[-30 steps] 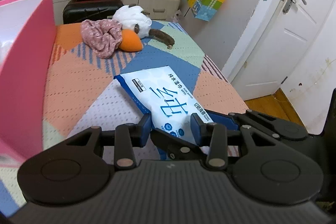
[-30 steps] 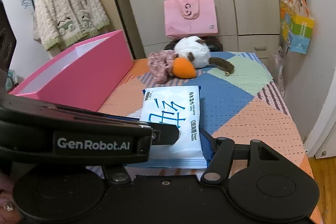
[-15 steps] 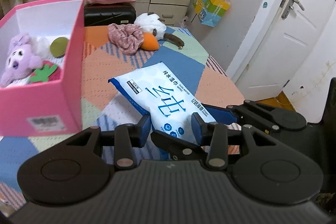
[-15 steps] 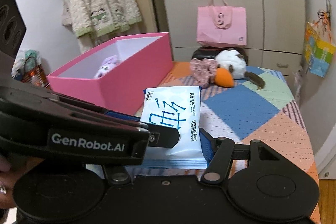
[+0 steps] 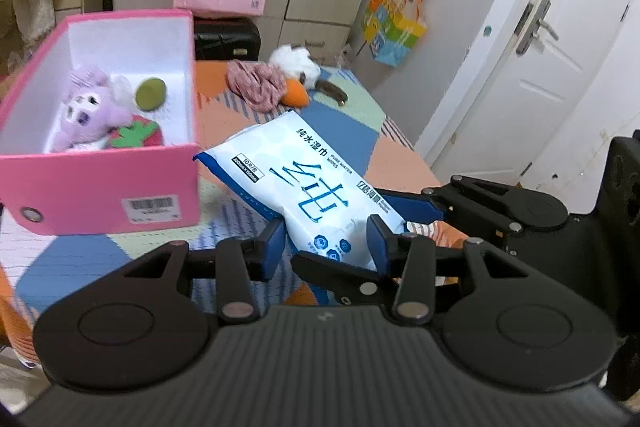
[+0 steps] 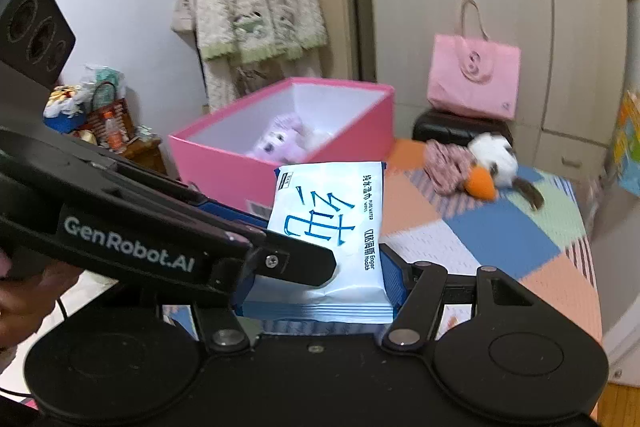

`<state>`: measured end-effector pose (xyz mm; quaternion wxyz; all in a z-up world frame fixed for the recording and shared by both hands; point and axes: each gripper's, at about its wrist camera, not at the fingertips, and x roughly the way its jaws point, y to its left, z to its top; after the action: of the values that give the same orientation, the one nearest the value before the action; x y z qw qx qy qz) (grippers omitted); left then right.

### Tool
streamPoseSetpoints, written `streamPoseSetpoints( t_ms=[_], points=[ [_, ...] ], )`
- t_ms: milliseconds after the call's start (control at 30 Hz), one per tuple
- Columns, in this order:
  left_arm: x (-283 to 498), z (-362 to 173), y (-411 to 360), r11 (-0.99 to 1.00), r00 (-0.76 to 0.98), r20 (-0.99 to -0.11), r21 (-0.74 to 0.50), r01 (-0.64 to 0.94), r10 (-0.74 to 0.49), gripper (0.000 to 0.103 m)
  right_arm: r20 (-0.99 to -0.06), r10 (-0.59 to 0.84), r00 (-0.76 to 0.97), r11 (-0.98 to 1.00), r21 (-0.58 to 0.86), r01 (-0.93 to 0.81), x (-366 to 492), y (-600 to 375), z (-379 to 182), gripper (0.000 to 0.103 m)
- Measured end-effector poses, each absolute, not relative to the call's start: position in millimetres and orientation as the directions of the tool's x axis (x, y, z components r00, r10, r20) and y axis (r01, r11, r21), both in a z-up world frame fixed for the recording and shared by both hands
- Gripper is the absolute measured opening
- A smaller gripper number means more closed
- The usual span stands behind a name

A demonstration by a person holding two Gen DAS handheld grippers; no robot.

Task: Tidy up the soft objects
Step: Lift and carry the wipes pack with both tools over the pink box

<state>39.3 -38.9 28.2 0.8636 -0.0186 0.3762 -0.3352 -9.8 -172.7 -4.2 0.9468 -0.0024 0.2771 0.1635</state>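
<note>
1. The pack of wet wipes [image 5: 316, 187] was up off the patchwork bedspread [image 5: 344, 119], carried between both tools, its far end tilted toward the pink box [image 5: 100, 187].
2. The right gripper [image 6: 320, 283] was clamped on the pack across its width, blue pads pressed to the two long sides near the close end; in its own view the pack [image 6: 332, 227] stood almost straight ahead.
3. The left gripper [image 5: 326, 247] had the pack's corner between its blue fingers [image 5: 272, 247]. The right-hand pad lay against the wrapper; the left-hand one showed a slim gap, so whether it truly pinched, the commentator could not tell.
4. The two tools crossed: the right one's black finger ran beneath the pack in the left wrist view, and the left tool's body [image 6: 132, 247] cut across the right wrist view.
5. The pink box stood open on the bed, just beside the pack's raised end. Inside lay a purple plush toy [image 5: 86, 107], a strawberry plush [image 5: 136, 137] and a green round piece [image 5: 150, 93].
6. Farther back on the bedspread rested a white plush bird with an orange beak [image 5: 296, 67], touching a pink floral cloth [image 5: 256, 83].
7. A hand [image 6: 24, 291] gripped the left tool at the frame's left edge.
</note>
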Motion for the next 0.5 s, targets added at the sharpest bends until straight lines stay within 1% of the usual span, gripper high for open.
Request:
streamPoseSetpoints(
  t_ms=[200,367,500],
  points=[
    [38,47,-5,0.789,0.546,-0.594,-0.283,0.545,-0.591,0.043,-0.482,0.363,0.797,0.923,0.068,-0.379,-4,-149,14,0.068],
    [55,54,19,0.810,0.590,-0.566,-0.299,0.504,-0.576,0.043,-0.460,0.446,0.768,0.893,0.169,-0.418,27,-139,19,0.069],
    [74,56,31,0.825,0.620,-0.548,-0.306,0.475,-0.561,0.043,-0.453,0.477,0.753,0.877,0.193,-0.439,53,-129,18,0.069]
  ],
)
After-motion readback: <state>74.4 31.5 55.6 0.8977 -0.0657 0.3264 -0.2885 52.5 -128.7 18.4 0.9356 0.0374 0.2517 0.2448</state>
